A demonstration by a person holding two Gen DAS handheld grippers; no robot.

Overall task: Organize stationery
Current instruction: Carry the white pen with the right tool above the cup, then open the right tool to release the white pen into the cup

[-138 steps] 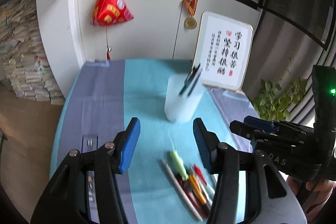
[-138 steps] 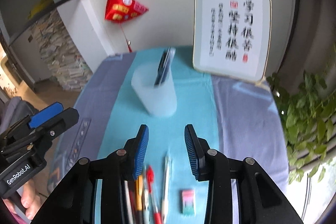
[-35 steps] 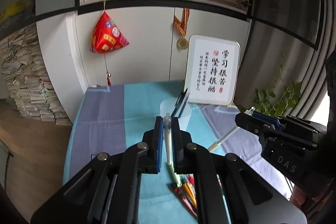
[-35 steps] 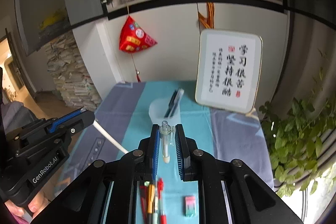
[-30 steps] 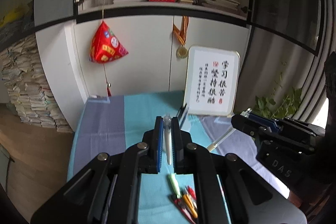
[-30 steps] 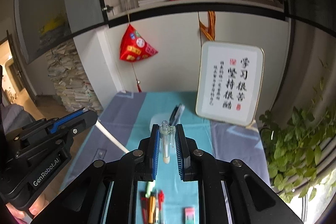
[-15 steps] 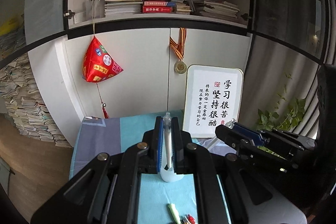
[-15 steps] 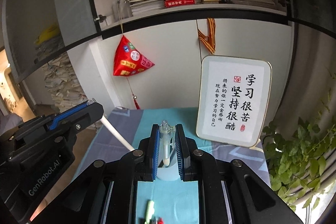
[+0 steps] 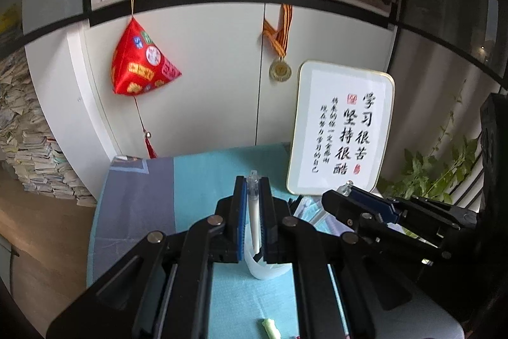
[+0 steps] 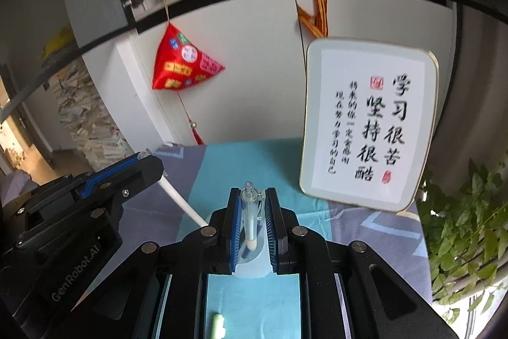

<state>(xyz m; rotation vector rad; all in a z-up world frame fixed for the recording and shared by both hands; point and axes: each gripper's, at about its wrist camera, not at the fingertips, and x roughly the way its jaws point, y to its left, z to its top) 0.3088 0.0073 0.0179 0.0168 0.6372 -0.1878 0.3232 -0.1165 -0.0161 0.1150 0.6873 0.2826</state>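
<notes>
Left gripper (image 9: 253, 205) pinches a white-barrelled pen with clear clicker top (image 9: 253, 212) upright between its blue pads; right gripper (image 10: 251, 212) likewise clamps a clear-capped pen with cream tip (image 10: 249, 220), clicker end up; both pens held vertical, likely so each drops point-down into the frosted translucent plastic pen cup (image 9: 263, 270); the cup sits on the teal cloth strip of the blue-grey covered table (image 9: 203, 177), directly under the jaws at 6 o'clock in each wrist view, mostly hidden by the fingers; in the right wrist view the cup (image 10: 250, 262) shows only as a pale rim beneath the pen tip.

Right gripper body appears at 3 o'clock in the left view, left gripper body at 9 o'clock in the right view, so the two tools crowd the same cup from either side; collision between pens looks like the risk.

A pale green capped marker (image 9: 270, 327) lies flat on the teal cloth at 6 o'clock, not yet collected; white framed calligraphy board (image 9: 341, 132) leans at 2 o'clock behind the cup; red pyramid-shaped hanging ornament (image 9: 139, 65) at 11 o'clock.

Versus 4.6 s ago: both jaws were spread and empty above the loose pens; now pressed onto one pen each. Versus 0.5 s ago: grip unchanged; cup sits lower and nearer in frame, table stock nearly out of view.
</notes>
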